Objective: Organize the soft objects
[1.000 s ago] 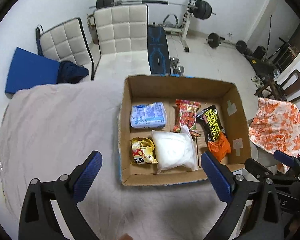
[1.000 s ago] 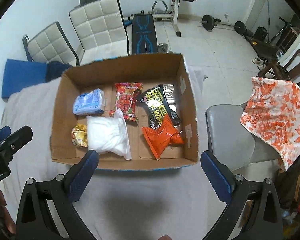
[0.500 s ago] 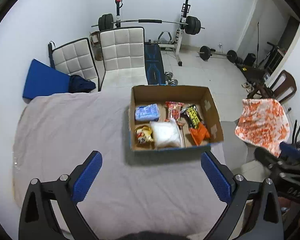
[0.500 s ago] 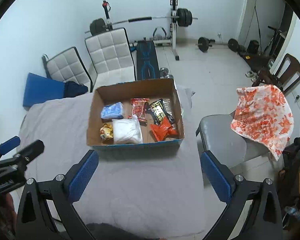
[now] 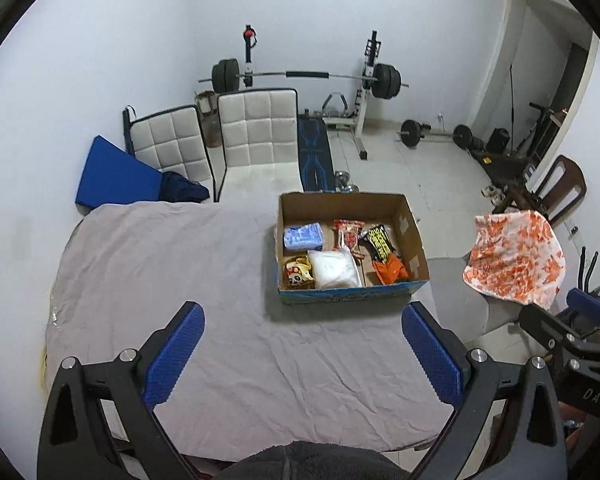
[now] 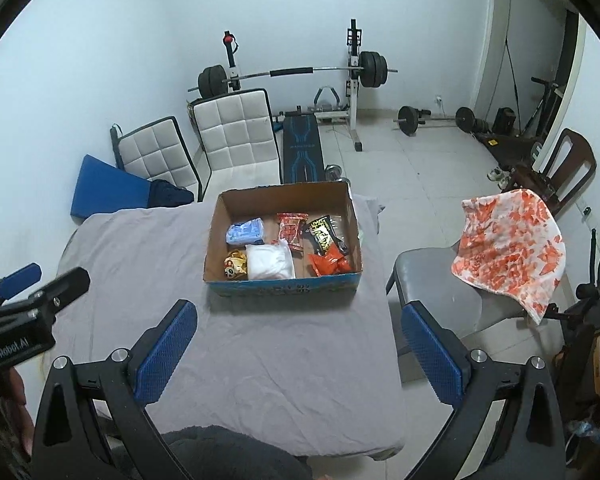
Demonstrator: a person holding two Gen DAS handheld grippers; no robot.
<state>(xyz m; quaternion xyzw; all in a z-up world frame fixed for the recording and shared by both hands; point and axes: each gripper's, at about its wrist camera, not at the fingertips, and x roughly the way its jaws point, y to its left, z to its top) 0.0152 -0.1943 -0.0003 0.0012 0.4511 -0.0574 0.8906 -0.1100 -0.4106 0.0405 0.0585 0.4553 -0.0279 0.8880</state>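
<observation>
Both the left gripper and right gripper are hanging wide apart, empty; the box is sitting near the table edge, possibly tipping if nudged.

One cardboard box, six soft packets inside (one white), two quilted chairs, one barbell.

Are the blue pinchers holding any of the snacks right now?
No. The left hand-held gripper and the right hand-held gripper are both open and hold nothing. The snacks all lie in the box.
</observation>
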